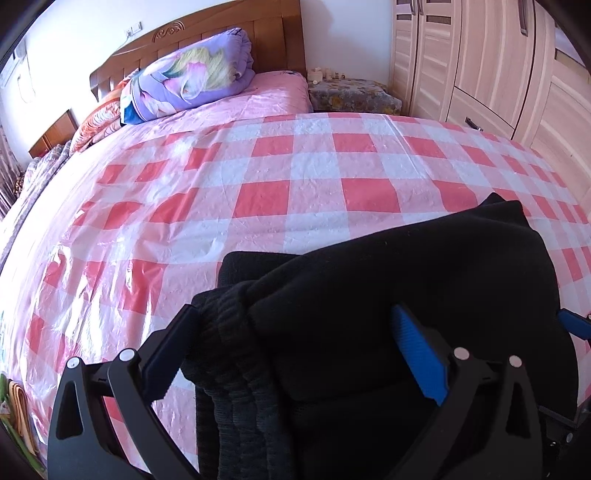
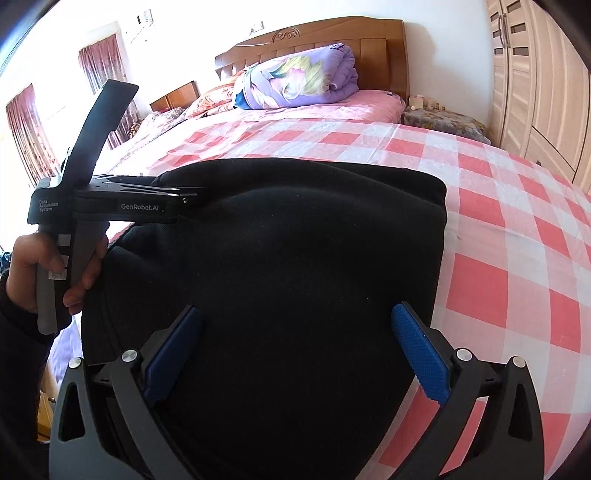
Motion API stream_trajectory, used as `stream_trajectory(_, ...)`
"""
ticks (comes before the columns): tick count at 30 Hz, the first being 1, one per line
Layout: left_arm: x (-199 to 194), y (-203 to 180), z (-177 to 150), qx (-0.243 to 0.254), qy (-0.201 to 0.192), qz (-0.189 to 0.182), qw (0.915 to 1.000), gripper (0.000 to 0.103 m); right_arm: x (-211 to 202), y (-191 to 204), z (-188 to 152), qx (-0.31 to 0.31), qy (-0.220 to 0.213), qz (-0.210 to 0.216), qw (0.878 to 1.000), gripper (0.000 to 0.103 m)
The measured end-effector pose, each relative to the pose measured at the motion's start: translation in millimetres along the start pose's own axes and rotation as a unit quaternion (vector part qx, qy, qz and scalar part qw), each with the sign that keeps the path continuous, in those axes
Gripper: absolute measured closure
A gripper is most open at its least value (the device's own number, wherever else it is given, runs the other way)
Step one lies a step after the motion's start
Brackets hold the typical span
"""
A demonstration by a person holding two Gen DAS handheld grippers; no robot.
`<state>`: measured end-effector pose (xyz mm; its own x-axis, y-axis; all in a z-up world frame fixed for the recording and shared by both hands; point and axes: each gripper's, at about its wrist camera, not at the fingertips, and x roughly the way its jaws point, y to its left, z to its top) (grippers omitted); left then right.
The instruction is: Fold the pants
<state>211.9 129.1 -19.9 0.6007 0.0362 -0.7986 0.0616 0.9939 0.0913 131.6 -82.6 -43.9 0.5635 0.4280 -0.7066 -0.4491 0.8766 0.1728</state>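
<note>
The black pants [image 2: 288, 258] lie folded in a thick bundle on the pink checked bed cover [image 2: 517, 236]. In the left wrist view the bundle [image 1: 424, 266] shows its ribbed cuffs [image 1: 229, 332] stacked at the near left. My left gripper [image 1: 295, 325] is open, its blue-padded fingers [image 1: 417, 350] straddling the cuff end. It also shows in the right wrist view [image 2: 177, 195], lying at the bundle's left edge. My right gripper [image 2: 295, 325] is open, fingers wide over the near part of the bundle.
A folded purple quilt [image 1: 192, 77] and pillows sit at the wooden headboard [image 1: 236, 33]. A covered nightstand [image 1: 354, 96] and a tall wardrobe [image 1: 498, 66] stand to the right. The person's left hand [image 2: 48, 266] holds the left gripper's handle.
</note>
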Motion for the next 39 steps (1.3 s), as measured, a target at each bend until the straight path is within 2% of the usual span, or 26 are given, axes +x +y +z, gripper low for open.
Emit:
stream_trajectory(14, 3, -1, 1, -0.009, 0.007, 0.005, 0.9999, 0.001, 0, -1, -4, 0.007, -0.005, 0.002, 1.0, 0.004)
stream_trajectory(17, 0, 0, 0, -0.007, 0.002, 0.004, 1.0, 0.001, -10, 2, -3, 0.016, 0.009, -0.022, 1.0, 0.004)
stream_trajectory(19, -21, 1, -6, -0.014, -0.025, 0.008, 0.9996, 0.004, -24, 4, -7, 0.026, 0.008, -0.038, 0.999, 0.004)
stream_trajectory(20, -48, 2, -15, -0.025, -0.066, -0.005, 0.9975, 0.003, -35, 5, -11, 0.028, -0.002, -0.045, 0.999, 0.004)
stream_trajectory(22, -97, 1, -38, -0.032, -0.134, -0.057, 0.9889, 0.002, -60, 10, -26, 0.013, -0.034, -0.044, 0.998, 0.004)
stream_trajectory(24, -118, -4, -59, -0.015, -0.153, -0.06, 0.9862, 0.002, -79, 15, -42, 0.0, -0.054, -0.043, 0.998, 0.004)
stream_trajectory(28, -109, -20, -95, 0.025, -0.114, -0.057, 0.9915, 0.002, -82, 19, -67, -0.001, -0.041, -0.043, 0.998, 0.004)
stream_trajectory(30, -93, -26, -111, 0.045, -0.097, -0.035, 0.9937, 0.001, -70, 19, -75, 0.003, -0.022, -0.035, 0.999, 0.004)
stream_trajectory(32, -89, -20, -117, 0.028, -0.104, -0.051, 0.9929, 0.001, -54, 20, -80, 0.004, 0.008, -0.049, 0.999, 0.004)
stream_trajectory(34, -85, -15, -115, 0.019, -0.096, -0.063, 0.9932, 0.001, -40, 13, -84, 0.022, 0.032, -0.032, 0.999, 0.004)
stream_trajectory(37, -92, -15, -117, 0.025, -0.088, -0.052, 0.9944, 0.001, -50, 20, -85, 0.016, 0.034, -0.047, 0.998, 0.004)
stream_trajectory(39, -104, -15, -121, 0.023, -0.106, -0.055, 0.9926, 0.002, -63, 31, -83, -0.006, 0.012, -0.063, 0.998, 0.004)
